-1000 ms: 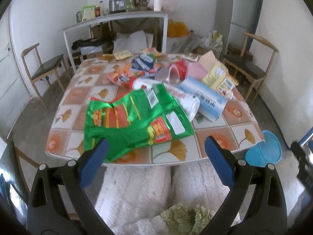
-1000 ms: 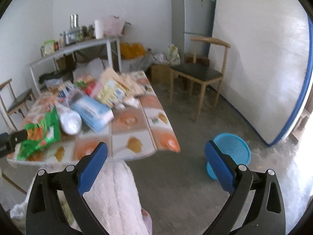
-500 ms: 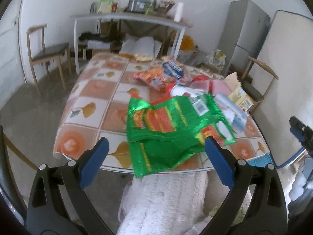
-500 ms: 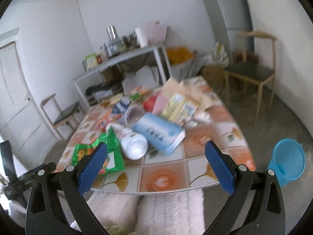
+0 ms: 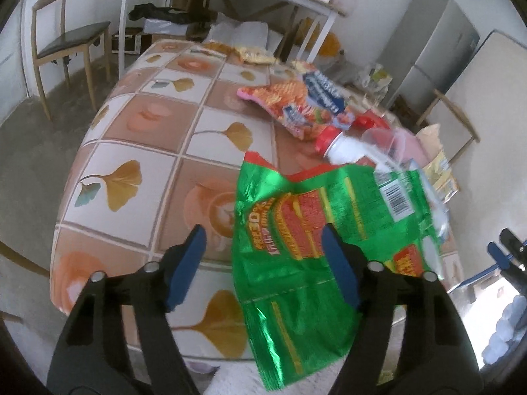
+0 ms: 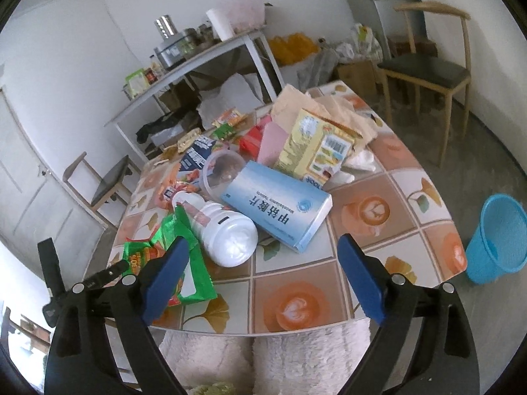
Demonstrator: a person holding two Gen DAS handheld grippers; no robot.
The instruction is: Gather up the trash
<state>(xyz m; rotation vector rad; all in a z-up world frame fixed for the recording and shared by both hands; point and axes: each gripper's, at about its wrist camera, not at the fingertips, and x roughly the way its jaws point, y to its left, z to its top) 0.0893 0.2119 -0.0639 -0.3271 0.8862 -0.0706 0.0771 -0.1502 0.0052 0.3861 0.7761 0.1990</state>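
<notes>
two claws, both mine, both spread apart and holding nothing. my left gripper (image 5: 263,260) hangs over the near edge of the green snack bag (image 5: 316,227) on the tiled table (image 5: 138,151); my right gripper (image 6: 263,273) faces the white bottle (image 6: 224,233) and blue box (image 6: 280,207).

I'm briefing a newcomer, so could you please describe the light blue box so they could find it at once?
On the tiled table, amid the litter, the light blue box lies flat beside the white bottle. It is the only rectangular carton, printed with dark blue Chinese characters.
</notes>
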